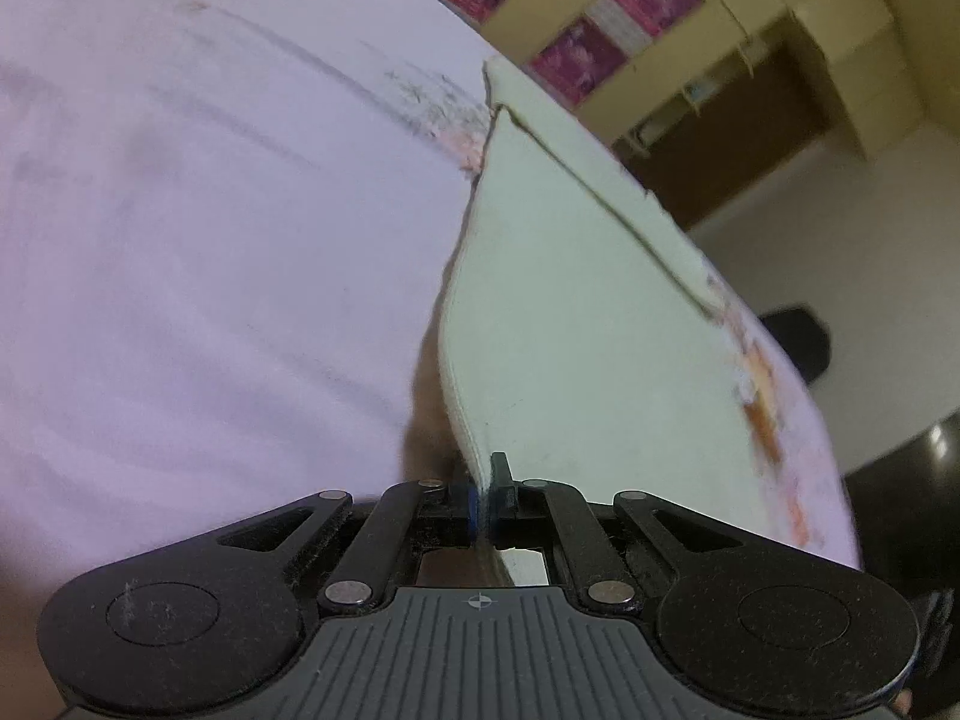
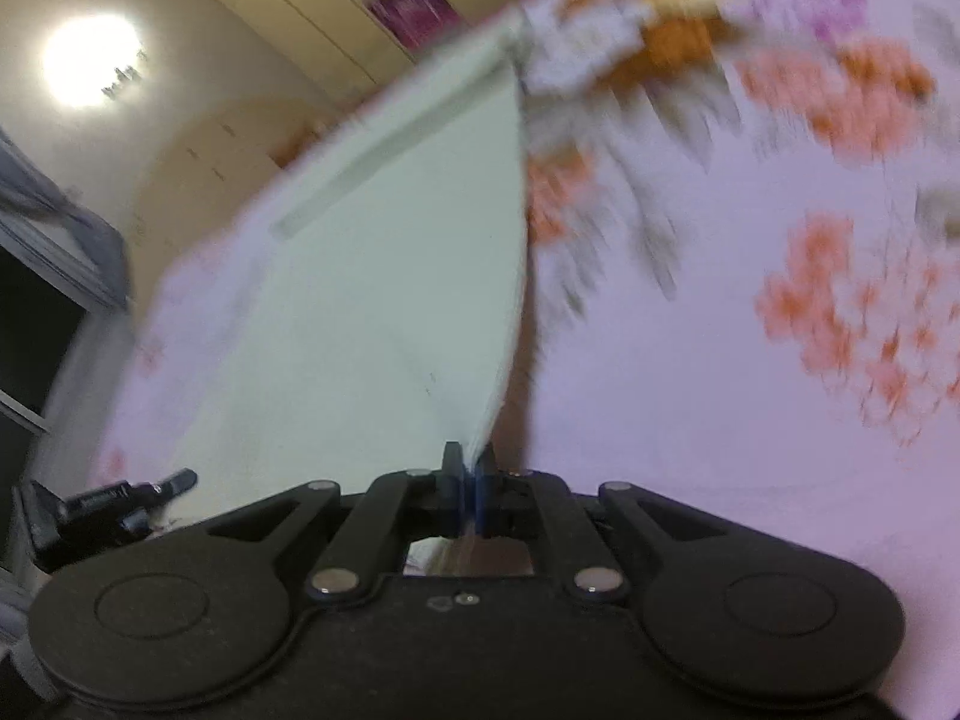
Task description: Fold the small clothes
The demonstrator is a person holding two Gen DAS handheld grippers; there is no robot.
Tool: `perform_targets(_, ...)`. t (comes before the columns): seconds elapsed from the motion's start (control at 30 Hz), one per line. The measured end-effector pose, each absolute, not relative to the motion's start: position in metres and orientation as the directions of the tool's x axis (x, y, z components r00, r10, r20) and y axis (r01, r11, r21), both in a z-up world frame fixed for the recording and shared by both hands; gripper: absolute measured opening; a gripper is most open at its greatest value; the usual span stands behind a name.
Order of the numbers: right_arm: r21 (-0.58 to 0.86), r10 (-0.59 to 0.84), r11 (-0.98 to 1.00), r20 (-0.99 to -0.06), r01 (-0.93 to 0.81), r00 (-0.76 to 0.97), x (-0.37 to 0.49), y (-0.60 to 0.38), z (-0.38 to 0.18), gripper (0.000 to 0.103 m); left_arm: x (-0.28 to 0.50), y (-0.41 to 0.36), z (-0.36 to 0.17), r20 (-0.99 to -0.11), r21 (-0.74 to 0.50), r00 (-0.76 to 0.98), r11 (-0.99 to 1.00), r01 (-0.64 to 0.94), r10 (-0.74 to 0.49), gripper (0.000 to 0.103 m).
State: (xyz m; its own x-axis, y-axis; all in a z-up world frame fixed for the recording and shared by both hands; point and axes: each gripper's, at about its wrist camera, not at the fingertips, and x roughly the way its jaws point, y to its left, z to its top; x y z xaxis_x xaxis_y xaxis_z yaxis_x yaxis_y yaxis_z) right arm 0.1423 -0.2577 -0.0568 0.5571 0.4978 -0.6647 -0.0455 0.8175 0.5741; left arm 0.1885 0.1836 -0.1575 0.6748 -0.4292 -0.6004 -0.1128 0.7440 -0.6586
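A pale green-white small garment [image 1: 576, 300] lies on a lilac bedsheet, with one edge lifted. My left gripper [image 1: 483, 492] is shut on the garment's near corner, the cloth pinched between the blue pads. In the right wrist view the same garment [image 2: 372, 276] stretches away from my right gripper [image 2: 471, 480], which is shut on another corner of it. A raised seam or band crosses the garment's far part in both views. The right wrist view is blurred by motion.
The lilac bedsheet [image 1: 180, 240] has orange and pink flower prints [image 2: 828, 276]. Yellow cupboards with pink panels [image 1: 600, 30] stand behind the bed. A bright lamp [image 2: 90, 60] glows at the left. A black device [image 2: 108, 510] lies at the bed's left edge.
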Motion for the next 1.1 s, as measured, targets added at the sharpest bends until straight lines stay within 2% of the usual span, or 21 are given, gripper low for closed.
perform_targets(0.13, 0.621, 0.527, 0.780, -0.590, -0.074, 0.611, 0.141, -0.259, -0.034, 0.003, 0.183, 0.189, -0.129, -0.501, -0.721, 0.745, 0.688, -0.079, -0.440, 0.003)
perform_targets(0.23, 0.571, 0.522, 0.807, -0.569, -0.151, 0.635, 0.144, -0.253, -0.001, 0.003, 0.192, 0.194, -0.102, -0.454, -0.733, 0.779, 0.679, -0.050, -0.432, 0.003)
perform_targets(0.5, 0.527, 0.499, 0.826, -0.523, -0.199, 0.691, 0.205, -0.252, 0.065, 0.003, 0.261, 0.192, -0.041, -0.409, -0.716, 0.809, 0.698, 0.003, -0.423, 0.003)
perform_targets(0.67, 0.571, 0.480, 0.809, -0.505, -0.139, 0.718, 0.266, -0.260, 0.078, 0.004, 0.332, 0.188, -0.020, -0.404, -0.705, 0.817, 0.709, 0.010, -0.413, 0.003)
perform_targets(0.87, 0.597, 0.460, 0.798, -0.512, -0.085, 0.725, 0.351, -0.259, 0.077, 0.004, 0.427, 0.183, -0.025, -0.438, -0.677, 0.799, 0.736, 0.009, -0.413, 0.003)
perform_targets(1.1, 0.625, 0.447, 0.780, -0.555, -0.003, 0.702, 0.460, -0.258, 0.030, 0.004, 0.539, 0.185, -0.075, -0.494, -0.679, 0.758, 0.733, -0.030, -0.426, 0.003)
